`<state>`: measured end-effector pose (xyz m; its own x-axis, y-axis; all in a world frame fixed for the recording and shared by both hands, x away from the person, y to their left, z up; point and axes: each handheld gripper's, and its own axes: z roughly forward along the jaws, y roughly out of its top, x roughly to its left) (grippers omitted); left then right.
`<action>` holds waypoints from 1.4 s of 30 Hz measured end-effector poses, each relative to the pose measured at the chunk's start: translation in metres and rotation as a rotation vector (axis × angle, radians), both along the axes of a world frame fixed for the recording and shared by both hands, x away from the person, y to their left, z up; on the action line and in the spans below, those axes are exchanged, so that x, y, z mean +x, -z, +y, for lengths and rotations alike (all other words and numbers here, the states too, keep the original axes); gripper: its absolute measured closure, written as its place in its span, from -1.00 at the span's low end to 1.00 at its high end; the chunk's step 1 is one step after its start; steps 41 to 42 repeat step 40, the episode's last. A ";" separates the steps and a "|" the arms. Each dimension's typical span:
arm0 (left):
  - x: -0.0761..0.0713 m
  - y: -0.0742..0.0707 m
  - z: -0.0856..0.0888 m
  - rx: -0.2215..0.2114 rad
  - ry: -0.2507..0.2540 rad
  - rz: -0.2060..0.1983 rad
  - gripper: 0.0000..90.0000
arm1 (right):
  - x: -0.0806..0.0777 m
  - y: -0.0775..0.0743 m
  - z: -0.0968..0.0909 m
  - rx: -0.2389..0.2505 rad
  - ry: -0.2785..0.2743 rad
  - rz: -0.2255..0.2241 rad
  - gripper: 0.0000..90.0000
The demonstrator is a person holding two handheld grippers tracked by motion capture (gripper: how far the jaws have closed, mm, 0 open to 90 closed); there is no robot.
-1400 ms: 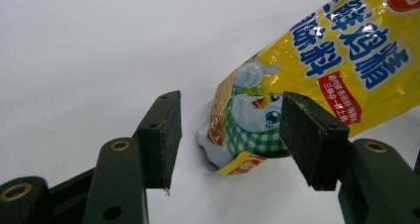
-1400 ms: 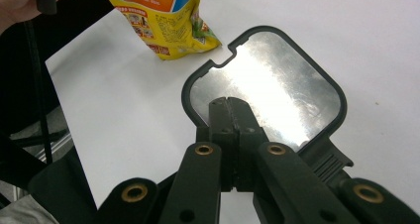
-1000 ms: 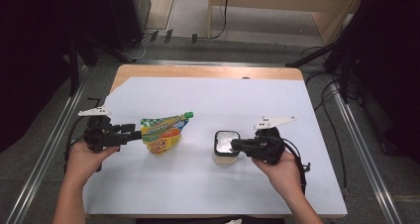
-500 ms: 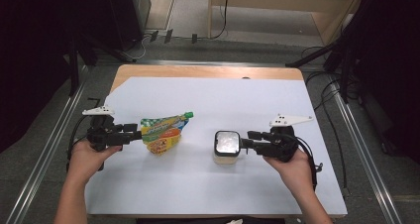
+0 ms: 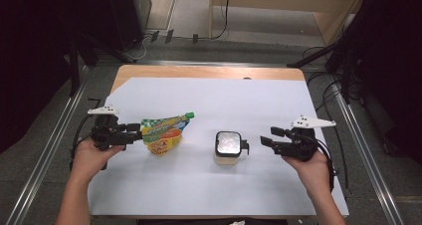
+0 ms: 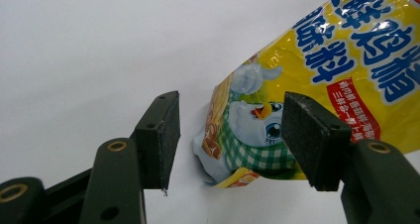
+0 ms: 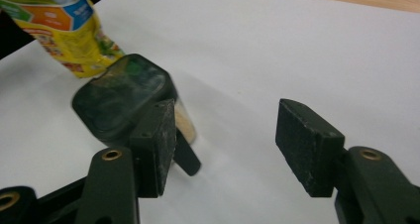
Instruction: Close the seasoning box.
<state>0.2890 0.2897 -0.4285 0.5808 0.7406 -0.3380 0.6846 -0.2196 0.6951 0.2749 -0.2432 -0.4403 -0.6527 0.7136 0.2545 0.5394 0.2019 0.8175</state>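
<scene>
A yellow and green spouted pouch (image 5: 164,134) lies on the white sheet at left. Its lower end (image 6: 247,149) sits between the jaws of my left gripper (image 5: 133,133) (image 6: 230,135), which is open, with a gap showing at one pad. A small jar with a dark lid (image 5: 228,144) (image 7: 121,97) stands in the middle of the table, a side tab pointing right. My right gripper (image 5: 267,136) (image 7: 225,135) hovers just right of the jar. Its jaws have just been opening and nothing is between them. The pouch (image 7: 64,30) shows beyond the jar.
The white sheet (image 5: 249,100) covers most of the wooden table (image 5: 209,71). Metal rails run along both sides, and cables lie on the floor at right. Bare sheet stretches behind and in front of both objects.
My right gripper has let go of the jar, spread its jaws and drawn back to the right. The jar stays put. The left gripper and the pouch have not moved.
</scene>
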 end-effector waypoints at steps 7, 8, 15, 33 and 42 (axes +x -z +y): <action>0.004 0.001 -0.005 0.008 0.009 0.001 -0.08 | 0.001 0.012 -0.021 0.003 0.067 -0.019 -0.18; 0.004 0.001 -0.005 0.008 0.010 0.000 -0.08 | 0.001 0.014 -0.023 -0.007 0.074 -0.025 -0.19; 0.008 0.002 -0.009 0.014 0.011 0.002 -0.09 | 0.003 0.029 -0.038 0.009 0.114 -0.021 -0.30; 0.012 0.006 -0.011 0.033 0.004 0.013 -0.11 | 0.010 0.051 -0.042 -0.020 0.149 0.029 -0.36; 0.012 0.006 -0.009 0.023 -0.005 0.006 -0.13 | 0.011 0.053 -0.042 -0.038 0.154 0.025 -0.37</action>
